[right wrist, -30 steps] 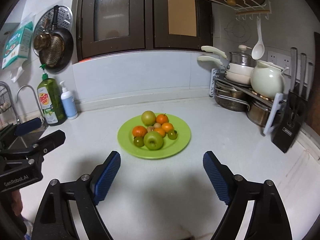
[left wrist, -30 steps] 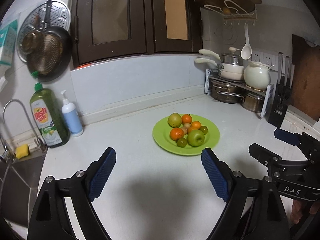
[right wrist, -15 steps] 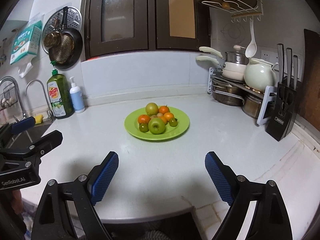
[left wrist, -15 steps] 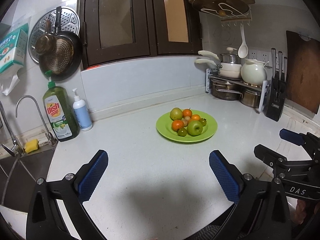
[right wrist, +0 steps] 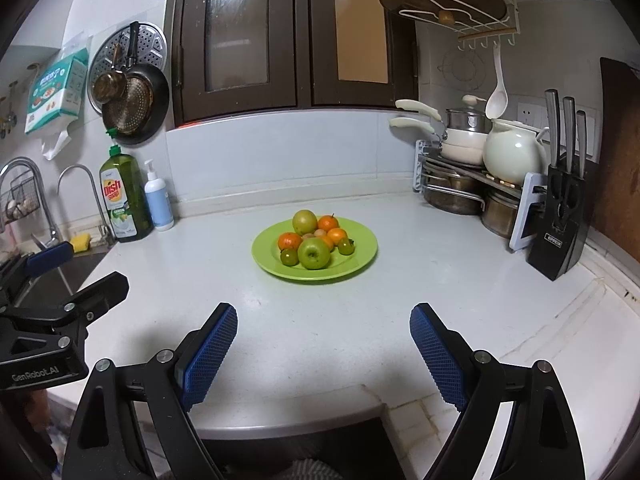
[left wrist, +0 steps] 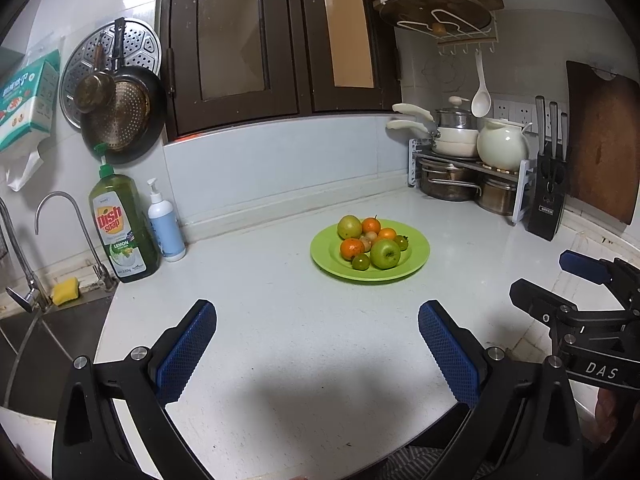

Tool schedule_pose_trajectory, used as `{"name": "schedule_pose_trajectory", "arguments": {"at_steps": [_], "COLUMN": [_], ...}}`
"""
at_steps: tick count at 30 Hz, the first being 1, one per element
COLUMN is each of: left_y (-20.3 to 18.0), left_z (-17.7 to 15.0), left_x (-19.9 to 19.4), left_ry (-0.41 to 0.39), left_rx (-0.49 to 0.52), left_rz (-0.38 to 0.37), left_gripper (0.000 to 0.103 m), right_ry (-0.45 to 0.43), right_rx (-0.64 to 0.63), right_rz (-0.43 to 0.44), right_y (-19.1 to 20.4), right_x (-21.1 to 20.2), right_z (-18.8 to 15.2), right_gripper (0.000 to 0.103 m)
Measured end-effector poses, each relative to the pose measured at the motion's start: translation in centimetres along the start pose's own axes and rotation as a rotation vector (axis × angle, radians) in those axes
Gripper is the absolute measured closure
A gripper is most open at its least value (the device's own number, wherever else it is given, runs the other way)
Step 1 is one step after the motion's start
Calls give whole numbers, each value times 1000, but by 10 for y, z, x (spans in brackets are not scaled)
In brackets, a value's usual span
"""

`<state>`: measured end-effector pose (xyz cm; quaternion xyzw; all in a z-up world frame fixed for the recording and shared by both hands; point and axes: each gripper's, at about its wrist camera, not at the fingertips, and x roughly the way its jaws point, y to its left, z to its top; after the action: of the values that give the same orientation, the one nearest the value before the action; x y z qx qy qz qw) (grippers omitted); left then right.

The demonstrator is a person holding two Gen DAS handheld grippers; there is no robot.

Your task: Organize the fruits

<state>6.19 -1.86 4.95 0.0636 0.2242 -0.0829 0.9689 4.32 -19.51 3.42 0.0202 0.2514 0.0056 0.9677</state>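
Note:
A green plate (left wrist: pixel 416 256) sits mid-counter and holds a pile of fruit: a green apple (left wrist: pixel 385 253) in front, a yellow-green apple (left wrist: pixel 349 226) behind, several oranges (left wrist: pixel 351 248) and small green fruits (left wrist: pixel 360 262). The same plate (right wrist: pixel 360 258) and green apple (right wrist: pixel 314 253) show in the right wrist view. My left gripper (left wrist: pixel 318 334) is open and empty, well short of the plate. My right gripper (right wrist: pixel 323 338) is open and empty, also short of the plate, near the counter's front edge.
A dish soap bottle (left wrist: pixel 122 226) and white pump bottle (left wrist: pixel 165 222) stand at the back left by the sink tap (left wrist: pixel 64 236). A pot rack (left wrist: pixel 460 176), cream teapot (left wrist: pixel 502 148) and knife block (left wrist: pixel 548 200) fill the back right corner.
Both grippers have drawn back from the plate and away from the counter, so the fruit looks smaller and farther. Both stay open and empty.

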Motion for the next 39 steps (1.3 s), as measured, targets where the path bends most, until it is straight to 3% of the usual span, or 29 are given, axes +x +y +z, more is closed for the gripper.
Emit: {"name": "schedule_pose_trajectory", "arguments": {"at_steps": [39], "left_y": [-3], "left_z": [-3], "left_x": [1], "left_ry": [9], "left_rx": [1], "left_rz": [-7], "left_gripper": [0], "right_ry": [13], "right_rx": [0], "right_rz": [-1], "right_y": [-1], "right_x": [0], "right_z": [-1], "right_gripper": [14]}}
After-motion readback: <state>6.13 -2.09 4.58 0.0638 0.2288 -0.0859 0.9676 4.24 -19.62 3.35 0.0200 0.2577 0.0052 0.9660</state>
